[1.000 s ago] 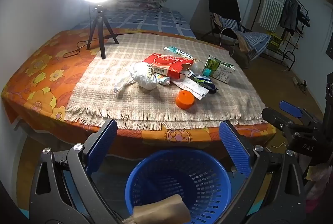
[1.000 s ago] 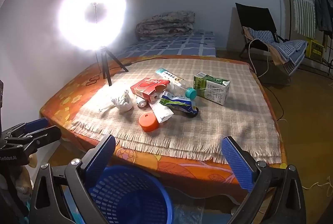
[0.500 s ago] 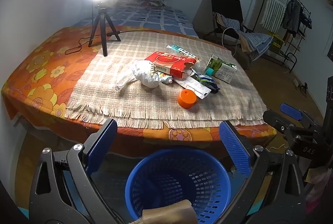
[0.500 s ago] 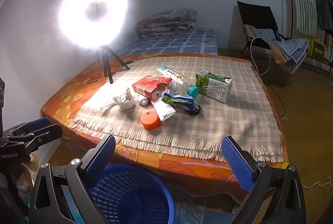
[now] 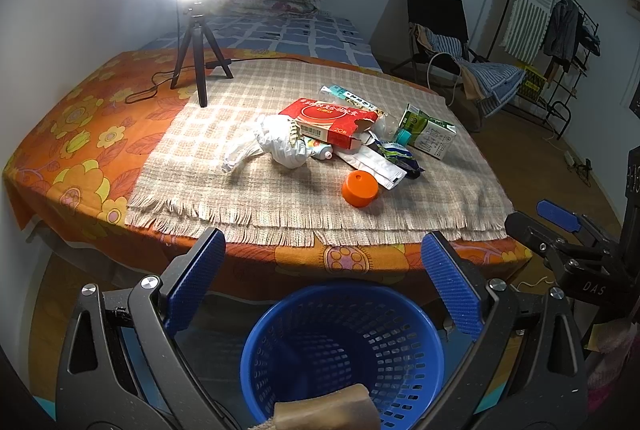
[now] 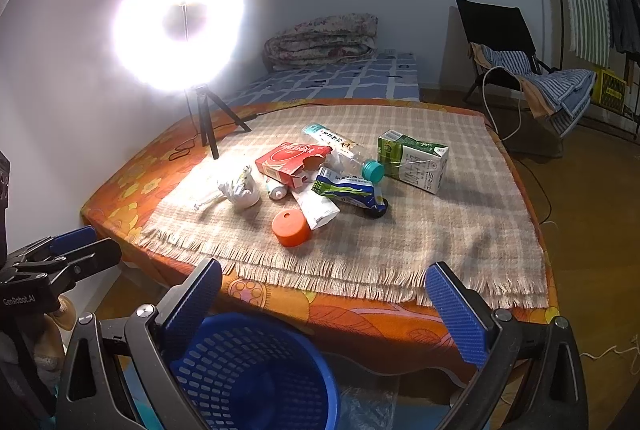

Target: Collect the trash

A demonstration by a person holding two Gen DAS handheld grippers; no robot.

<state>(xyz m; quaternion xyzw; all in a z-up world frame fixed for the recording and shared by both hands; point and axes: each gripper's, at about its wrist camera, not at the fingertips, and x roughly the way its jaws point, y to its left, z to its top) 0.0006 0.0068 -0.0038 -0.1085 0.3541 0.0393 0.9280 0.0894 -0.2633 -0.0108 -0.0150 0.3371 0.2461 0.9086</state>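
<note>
Trash lies in a heap on the checked cloth: a red carton (image 5: 328,124) (image 6: 292,163), a crumpled white bag (image 5: 280,146) (image 6: 239,189), an orange cap (image 5: 359,187) (image 6: 291,228), a green milk carton (image 5: 426,136) (image 6: 412,160), a clear bottle with a teal cap (image 6: 344,150), and a blue-green wrapper (image 6: 350,192). A blue basket (image 5: 342,354) (image 6: 256,370) stands on the floor before the table, with a tan item (image 5: 326,410) inside. My left gripper (image 5: 322,278) is open and empty above the basket. My right gripper (image 6: 324,304) is open and empty, to the basket's right.
A ring light on a tripod (image 5: 196,62) (image 6: 204,126) stands at the table's back left, its cable trailing on the orange floral cover (image 5: 80,134). A folding chair (image 6: 516,70) and a clothes rack (image 5: 560,42) stand to the right. A bed (image 6: 340,78) lies behind.
Both grippers have edged slightly towards the table; the trash looks a little nearer. Both stay open and empty. The tan item sits lower in the left view.
</note>
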